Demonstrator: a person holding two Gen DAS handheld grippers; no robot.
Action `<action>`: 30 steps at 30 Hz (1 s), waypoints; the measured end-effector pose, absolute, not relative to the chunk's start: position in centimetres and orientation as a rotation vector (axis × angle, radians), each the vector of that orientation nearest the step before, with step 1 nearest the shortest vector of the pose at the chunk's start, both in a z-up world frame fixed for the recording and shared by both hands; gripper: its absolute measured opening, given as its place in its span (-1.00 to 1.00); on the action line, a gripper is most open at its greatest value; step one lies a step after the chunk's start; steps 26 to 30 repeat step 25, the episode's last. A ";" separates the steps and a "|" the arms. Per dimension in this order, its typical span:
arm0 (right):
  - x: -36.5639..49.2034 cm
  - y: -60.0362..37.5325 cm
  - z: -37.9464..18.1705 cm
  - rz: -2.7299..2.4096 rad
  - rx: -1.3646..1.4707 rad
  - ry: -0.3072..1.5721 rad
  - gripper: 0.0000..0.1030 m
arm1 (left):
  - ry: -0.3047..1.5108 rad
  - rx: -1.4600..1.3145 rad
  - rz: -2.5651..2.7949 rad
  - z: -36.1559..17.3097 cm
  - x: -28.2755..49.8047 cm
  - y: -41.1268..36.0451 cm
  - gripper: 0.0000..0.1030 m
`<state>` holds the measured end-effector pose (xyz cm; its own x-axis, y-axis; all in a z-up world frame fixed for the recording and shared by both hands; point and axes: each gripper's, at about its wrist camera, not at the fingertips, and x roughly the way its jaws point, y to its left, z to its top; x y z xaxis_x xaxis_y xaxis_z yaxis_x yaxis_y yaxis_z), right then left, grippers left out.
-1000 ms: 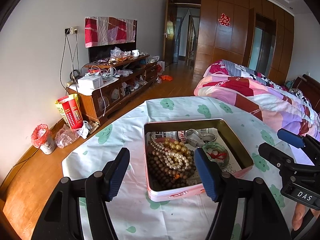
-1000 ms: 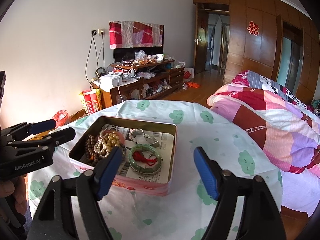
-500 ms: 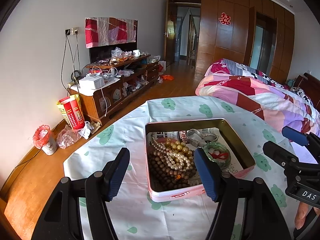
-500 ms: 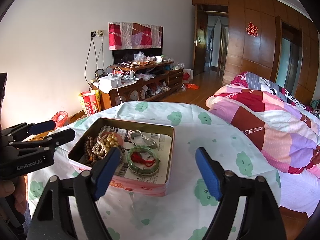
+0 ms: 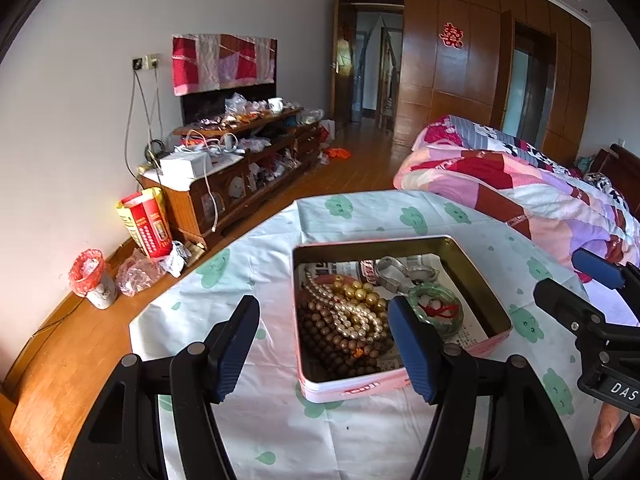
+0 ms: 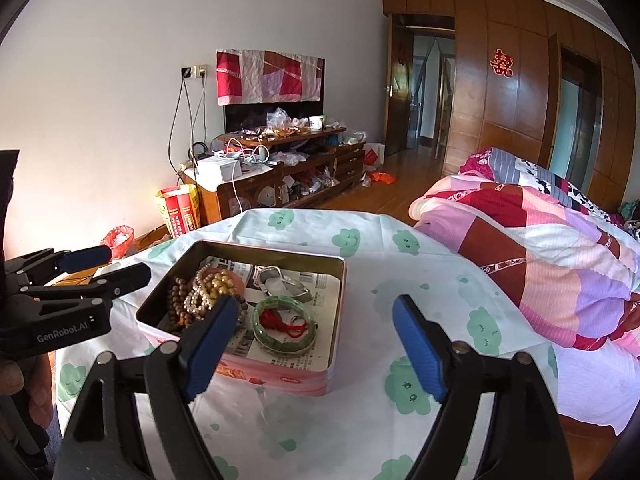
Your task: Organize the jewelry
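Observation:
A pink tin box (image 5: 340, 390) (image 6: 280, 376) stands open on the table. It holds brown wooden beads (image 5: 336, 344), a pearl string (image 5: 352, 312), gold beads (image 5: 360, 292), a silver bangle (image 5: 394, 270) (image 6: 284, 280) and a green jade bangle with red cord (image 5: 438, 306) (image 6: 286, 326). My left gripper (image 5: 324, 348) is open and empty, just in front of the box's near left corner. My right gripper (image 6: 316, 352) is open and empty, in front of the box's near right corner. Each gripper shows at the edge of the other's view.
The round table (image 5: 248, 280) has a white cloth with green cloud prints. A bed with a patchwork quilt (image 6: 540, 240) stands close on the right. A cluttered wooden TV cabinet (image 5: 240, 168) and floor clutter (image 5: 140, 232) stand at the back left.
Both grippers have drawn back slightly and risen a little. The box and jewelry have not moved. Both grippers stay open.

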<state>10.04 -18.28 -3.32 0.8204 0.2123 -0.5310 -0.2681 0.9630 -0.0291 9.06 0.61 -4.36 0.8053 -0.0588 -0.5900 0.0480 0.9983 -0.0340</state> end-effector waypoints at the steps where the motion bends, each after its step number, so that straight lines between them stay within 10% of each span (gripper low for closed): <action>1: 10.0 -18.3 -3.3 0.255 -0.104 0.551 0.63 | 0.629 -0.013 -0.051 -4.3 9.0 0.6 0.31; 16: 9.9 -18.7 -3.7 0.250 -0.092 0.547 0.63 | 0.603 0.014 0.015 -4.1 8.9 0.0 0.81; 30: 10.0 -19.2 -4.3 0.230 -0.096 0.554 0.72 | 0.553 0.033 0.030 -3.7 8.3 0.1 0.81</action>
